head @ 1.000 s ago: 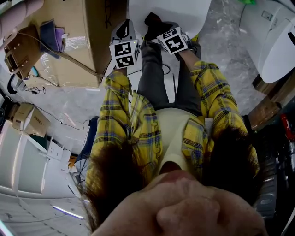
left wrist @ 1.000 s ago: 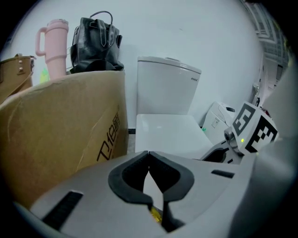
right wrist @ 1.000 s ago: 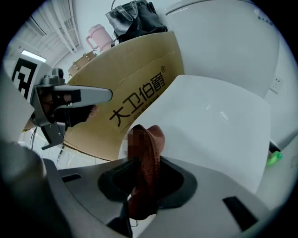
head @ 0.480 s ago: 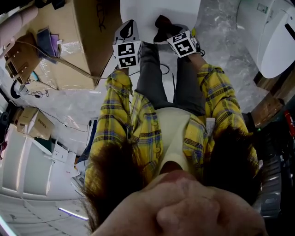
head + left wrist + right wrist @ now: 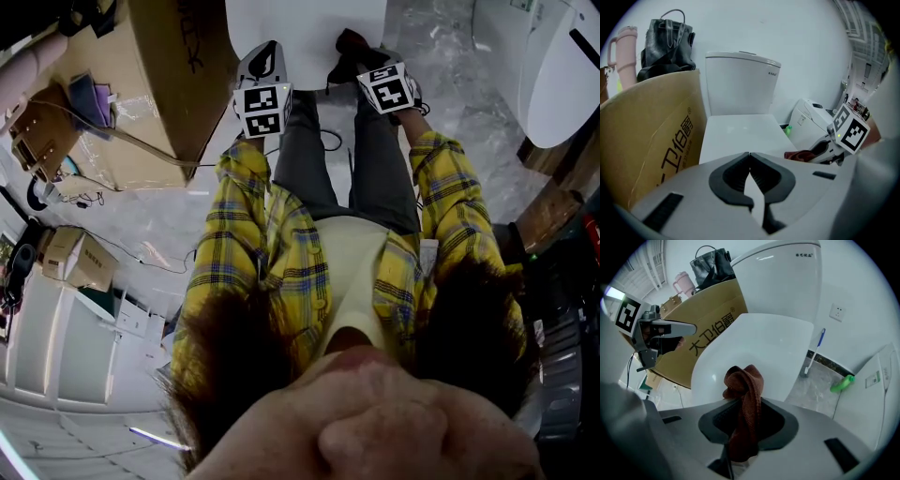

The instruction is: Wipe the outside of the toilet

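Two grippers are held at the front edge of a white toilet (image 5: 761, 345), whose lid is shut and whose glossy, smooth surface is seen below both. A brown cloth (image 5: 743, 380) of coarse woven texture is pinched between the fingers of the right gripper (image 5: 743, 404); it is bunched into a twisted knot above them and hangs over the near rim of the lid. Whether it touches the lid cannot be told. The fingers of the left gripper (image 5: 750, 159) are closed on each other at their tips, with nothing between them.

Close along the toilet's left side a large cardboard box (image 5: 651, 126) is stood, blocking that flank; brown Chinese characters, read as 大卫伯爵 in the right gripper view, are printed on it. A black leather-like bag (image 5: 665, 42) with a looped handle and a pink tumbler (image 5: 626, 56) are seen above the box. Small dark print is carried on the rectangular tank (image 5: 740, 79), too fine to be read.

On the other side, a white wall socket (image 5: 839, 311) is set in the wall, a thin blue-and-white stick (image 5: 814, 352) is leaned beside the toilet, and a green object (image 5: 841, 383) lies on the grey marbled floor (image 5: 811, 392). A second white sanitary fixture (image 5: 553, 66) is stood further right. Yellow plaid sleeves (image 5: 234, 244) are worn by the person.
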The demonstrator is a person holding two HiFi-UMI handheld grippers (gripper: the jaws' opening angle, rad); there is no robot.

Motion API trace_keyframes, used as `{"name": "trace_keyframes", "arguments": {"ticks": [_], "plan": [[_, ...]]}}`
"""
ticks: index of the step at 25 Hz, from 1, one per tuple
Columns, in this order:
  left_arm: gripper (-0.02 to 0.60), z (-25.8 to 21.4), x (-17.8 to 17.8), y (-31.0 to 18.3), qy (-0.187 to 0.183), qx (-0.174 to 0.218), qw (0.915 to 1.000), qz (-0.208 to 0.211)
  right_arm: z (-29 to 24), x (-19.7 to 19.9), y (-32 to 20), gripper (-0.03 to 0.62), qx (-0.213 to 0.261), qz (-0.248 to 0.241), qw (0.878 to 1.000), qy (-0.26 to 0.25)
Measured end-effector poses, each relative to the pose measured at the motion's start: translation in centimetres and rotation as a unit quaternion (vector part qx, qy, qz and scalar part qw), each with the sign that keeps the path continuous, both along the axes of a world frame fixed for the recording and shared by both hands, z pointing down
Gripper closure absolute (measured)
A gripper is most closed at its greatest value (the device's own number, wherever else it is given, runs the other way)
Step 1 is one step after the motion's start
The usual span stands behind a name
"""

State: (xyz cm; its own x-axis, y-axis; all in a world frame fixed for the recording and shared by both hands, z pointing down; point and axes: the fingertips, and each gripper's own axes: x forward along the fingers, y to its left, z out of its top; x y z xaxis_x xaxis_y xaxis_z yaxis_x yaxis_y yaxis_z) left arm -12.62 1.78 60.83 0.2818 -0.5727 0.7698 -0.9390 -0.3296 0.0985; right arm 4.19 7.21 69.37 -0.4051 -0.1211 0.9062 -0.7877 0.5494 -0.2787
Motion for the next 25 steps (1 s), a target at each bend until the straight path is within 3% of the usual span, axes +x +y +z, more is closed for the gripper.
{"name": "trace_keyframes", "arguments": {"ticks": [11, 20, 25], "plan": [[0.573, -0.9, 1.6, -1.0, 0.005, 0.007, 0.9999, 0.012, -1.0, 4.2, -1.8, 0.479, 0.02, 0.041, 0.998, 0.032], [0.574, -2.8, 1.2, -1.1, 0.011, 0.018, 0.9998, -0.003, -3.1, 5.4, -2.8, 0.479, 0.031, 0.097, 0.994, 0.026], [0.573, -4.1, 0.1, -0.9, 0.01, 0.024, 0.9995, -0.02, -5.1, 5.6, -3.4, 0.479, 0.046, 0.103, 0.993, 0.024]]}}
